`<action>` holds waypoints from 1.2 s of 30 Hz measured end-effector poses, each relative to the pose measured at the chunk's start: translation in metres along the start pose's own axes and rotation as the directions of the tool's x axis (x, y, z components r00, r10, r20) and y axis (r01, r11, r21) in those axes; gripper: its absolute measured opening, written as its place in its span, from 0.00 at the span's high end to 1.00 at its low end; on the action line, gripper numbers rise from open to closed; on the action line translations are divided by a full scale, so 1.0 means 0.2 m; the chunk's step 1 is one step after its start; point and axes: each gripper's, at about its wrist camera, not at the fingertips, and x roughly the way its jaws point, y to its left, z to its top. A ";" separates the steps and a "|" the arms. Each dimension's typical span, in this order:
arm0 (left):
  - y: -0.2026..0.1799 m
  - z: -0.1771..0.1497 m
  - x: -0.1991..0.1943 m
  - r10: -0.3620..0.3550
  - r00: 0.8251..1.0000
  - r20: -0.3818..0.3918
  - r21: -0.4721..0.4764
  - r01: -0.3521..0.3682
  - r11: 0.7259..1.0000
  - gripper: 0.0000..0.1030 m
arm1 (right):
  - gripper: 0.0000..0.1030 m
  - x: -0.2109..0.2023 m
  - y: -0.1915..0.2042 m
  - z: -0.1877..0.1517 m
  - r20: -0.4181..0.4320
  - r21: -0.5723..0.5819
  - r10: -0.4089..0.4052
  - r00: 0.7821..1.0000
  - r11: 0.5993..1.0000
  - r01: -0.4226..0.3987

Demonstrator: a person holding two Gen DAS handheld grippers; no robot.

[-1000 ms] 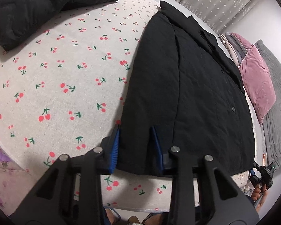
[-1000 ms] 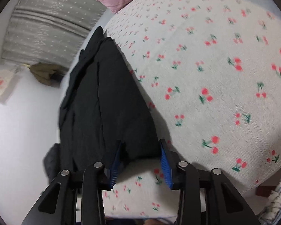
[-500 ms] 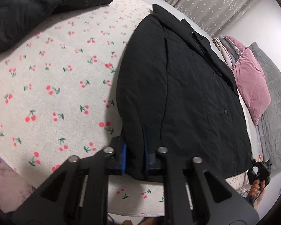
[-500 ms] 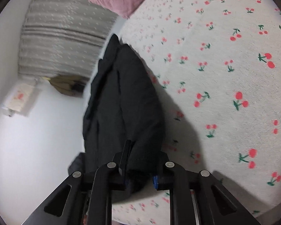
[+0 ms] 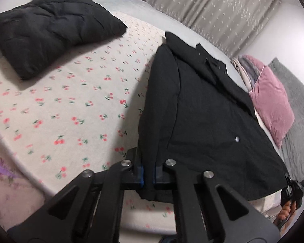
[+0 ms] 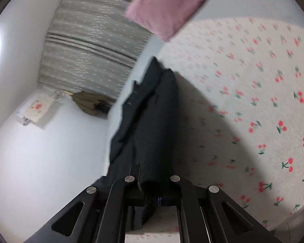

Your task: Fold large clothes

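The bed wears a cherry-print sheet, with dotted grey curtains behind it. On it lies the black quilted jacket, collar toward 12 o'clock, hem toward you.

Your left gripper has its jaws clamped on the hem's left corner. Your right gripper is pinched tight on the opposite corner, and the cloth rises off the sheet from it.

You appear to be starting the lengthwise fold, hem to collar. The next move likely calls for carrying both corners toward 12 o'clock together, level, so the hem lands square on the shoulders.

Only the left view shows the folded black puffer coat at 10 o'clock and the jacket's snaps. Only the right view shows the shadow under the lifted hem. Both show the pink cushion.
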 end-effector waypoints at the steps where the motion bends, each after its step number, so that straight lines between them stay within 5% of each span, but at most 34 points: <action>1: 0.00 0.00 -0.04 0.004 1.000 0.008 -0.002 -0.004 1.000 0.94 | 0.95 -0.02 0.03 0.00 0.009 -0.003 0.014 1.000 1.000 -0.014; 8: -0.05 0.01 -0.61 -0.115 0.985 0.129 0.052 0.109 0.993 0.94 | 0.95 -0.44 0.26 -0.04 0.101 -0.090 0.154 0.983 0.985 -0.145; 15: -0.11 -0.13 -1.19 -0.217 0.913 0.346 0.137 0.180 0.974 0.94 | 0.95 -0.92 0.51 -0.18 0.204 -0.229 0.305 0.930 0.939 -0.258; 18: -0.10 -0.08 -1.13 -0.190 0.920 0.344 0.126 0.155 0.980 0.94 | 0.95 -1.01 0.57 -0.20 0.230 -0.276 0.324 0.917 0.926 -0.258; 23: -0.01 0.02 -0.85 -0.170 0.957 0.235 0.014 0.172 0.985 0.94 | 0.95 -0.78 0.49 -0.09 0.189 -0.209 0.235 0.953 0.958 -0.195; 30: -0.08 0.17 -0.74 -0.170 0.956 0.239 0.000 0.175 0.985 0.94 | 0.95 -0.62 0.44 -0.01 0.202 -0.184 0.257 0.945 0.958 -0.221; 36: -0.36 0.62 -0.53 -0.148 0.950 0.275 0.078 0.132 0.988 0.94 | 0.95 -0.32 0.65 0.28 0.178 -0.234 0.256 0.950 0.949 -0.211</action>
